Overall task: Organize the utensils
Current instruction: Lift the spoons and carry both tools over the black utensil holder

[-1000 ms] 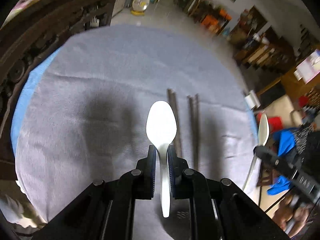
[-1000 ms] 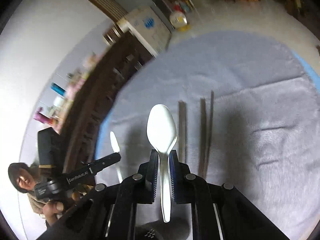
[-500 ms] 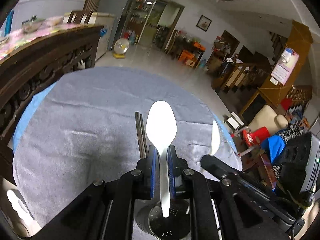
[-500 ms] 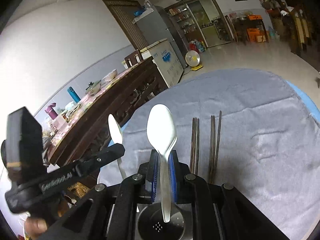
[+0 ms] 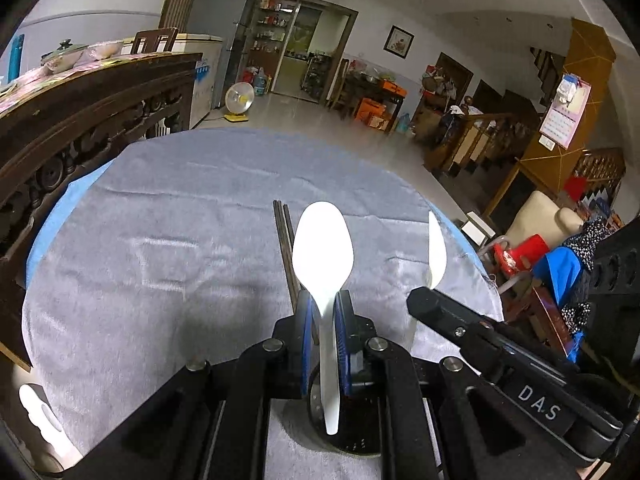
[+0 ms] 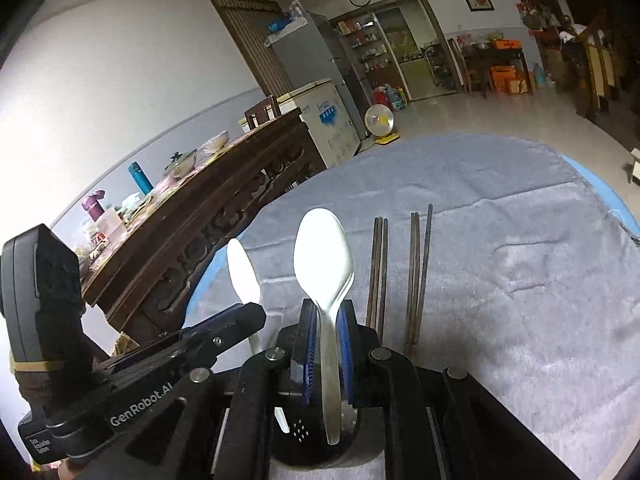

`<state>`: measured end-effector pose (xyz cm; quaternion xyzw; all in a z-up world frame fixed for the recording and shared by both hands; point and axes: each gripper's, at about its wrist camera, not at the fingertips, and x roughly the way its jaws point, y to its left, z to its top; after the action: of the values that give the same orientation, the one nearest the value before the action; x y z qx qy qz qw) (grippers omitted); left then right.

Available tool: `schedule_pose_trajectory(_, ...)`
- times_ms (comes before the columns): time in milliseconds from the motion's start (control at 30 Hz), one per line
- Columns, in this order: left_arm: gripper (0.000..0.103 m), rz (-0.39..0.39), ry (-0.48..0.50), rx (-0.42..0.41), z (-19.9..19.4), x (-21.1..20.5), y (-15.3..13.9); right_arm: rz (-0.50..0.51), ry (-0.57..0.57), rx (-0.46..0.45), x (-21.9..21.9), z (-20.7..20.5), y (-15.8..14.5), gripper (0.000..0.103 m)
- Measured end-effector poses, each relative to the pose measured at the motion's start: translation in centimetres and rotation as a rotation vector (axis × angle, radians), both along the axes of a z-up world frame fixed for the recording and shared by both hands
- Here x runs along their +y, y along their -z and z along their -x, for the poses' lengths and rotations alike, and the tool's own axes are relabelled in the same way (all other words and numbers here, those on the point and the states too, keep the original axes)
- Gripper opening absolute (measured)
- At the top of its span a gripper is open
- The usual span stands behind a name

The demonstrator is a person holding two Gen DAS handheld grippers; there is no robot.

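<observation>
My left gripper (image 5: pixel 324 312) is shut on the handle of a white spoon (image 5: pixel 322 248), bowl up. The handle's end hangs over the mouth of a perforated metal utensil holder (image 5: pixel 352 440) at the near edge of the grey cloth (image 5: pixel 160 260). My right gripper (image 6: pixel 326 316) is shut on a second white spoon (image 6: pixel 324 256), its handle end over the same holder (image 6: pixel 304 436). Each gripper shows beside the other: the right gripper (image 5: pixel 480 336) in the left wrist view, the left gripper (image 6: pixel 224 332) in the right wrist view. Two pairs of dark chopsticks (image 6: pixel 378 272) (image 6: pixel 418 272) lie on the cloth beyond.
The round table's blue edge (image 6: pixel 600 188) shows under the cloth. A dark carved wooden sideboard (image 5: pixel 80 120) with dishes stands close on the left. Chairs and clutter (image 5: pixel 540 256) crowd the floor off the table's right edge.
Both grippers have drawn back toward the table's near edge and tilted up, each still gripping its spoon. The metal holder has come into view under both spoon handles.
</observation>
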<state>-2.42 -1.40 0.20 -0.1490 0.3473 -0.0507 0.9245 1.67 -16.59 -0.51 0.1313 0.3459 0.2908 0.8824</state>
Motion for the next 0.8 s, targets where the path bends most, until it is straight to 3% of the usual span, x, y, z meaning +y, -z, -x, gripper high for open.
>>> schedule_pose_trajectory(800,0.012,0.027,0.001,0.002,1.3,0.7,0.1,0.03,0.019,-0.043,-0.9,3.2,-0.3,0.012)
